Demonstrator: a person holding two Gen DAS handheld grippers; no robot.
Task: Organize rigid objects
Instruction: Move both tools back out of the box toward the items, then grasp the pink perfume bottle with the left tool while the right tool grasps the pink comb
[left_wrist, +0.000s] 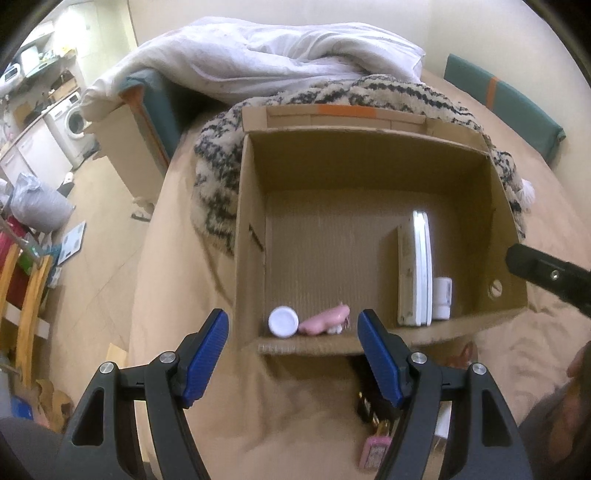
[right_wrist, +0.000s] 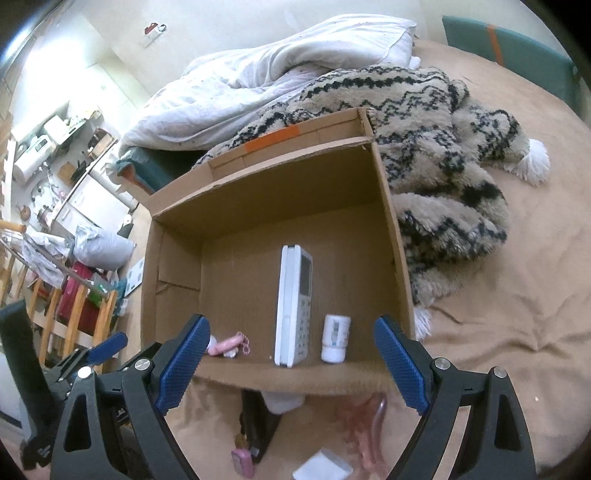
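Partway through, by the look of it: in the cardboard box (right_wrist: 388, 229) at centre frame a white remote (right_wrist: 293, 306), a small white bottle (right_wrist: 335, 338), a pink piece (left_wrist: 325, 319) and a white-capped jar (left_wrist: 283, 322) were already lined up along the near wall. Left on the bedcover at the lower edge were a pink keychain (right_wrist: 242, 459), a dark object (right_wrist: 258, 417), a white pad (right_wrist: 323, 469) and a blurred pink item (right_wrist: 365, 424). The left gripper (left_wrist: 293, 334) was spread wide, nothing held; the right gripper (right_wrist: 291, 341) likewise gaped empty above the box's near rim
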